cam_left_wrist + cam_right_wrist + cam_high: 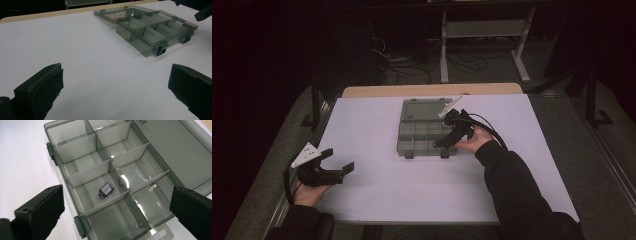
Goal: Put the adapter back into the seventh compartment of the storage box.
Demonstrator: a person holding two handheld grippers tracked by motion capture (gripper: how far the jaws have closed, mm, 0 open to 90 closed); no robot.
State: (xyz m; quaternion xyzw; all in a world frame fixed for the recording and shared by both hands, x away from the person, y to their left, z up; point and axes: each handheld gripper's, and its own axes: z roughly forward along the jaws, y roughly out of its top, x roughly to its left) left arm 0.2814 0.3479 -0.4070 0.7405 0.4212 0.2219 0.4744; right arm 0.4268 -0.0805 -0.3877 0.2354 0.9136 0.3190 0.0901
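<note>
At the left edge of the white table [377,185], the left gripper [341,161] rests low in the person's left hand [309,194], its jaws spread wide with nothing between them; in the left gripper view they frame bare tabletop, and the organizer box [155,30] lies well apart, ahead and to the right. That smoky transparent box [424,132] sits near the middle of the table with its lid [424,107] folded flat behind it and two dark latches [162,50] on its near edge. The right gripper [443,143], in the right hand [474,140], hovers over the box's right front corner, jaws also spread wide and holding nothing. In the right gripper view a small black USB-like device [105,190] with a pale label lies in one compartment between the two jaws, touching neither. The label's writing is too small to read, and a mark at the lid's top edge is cut off.
</note>
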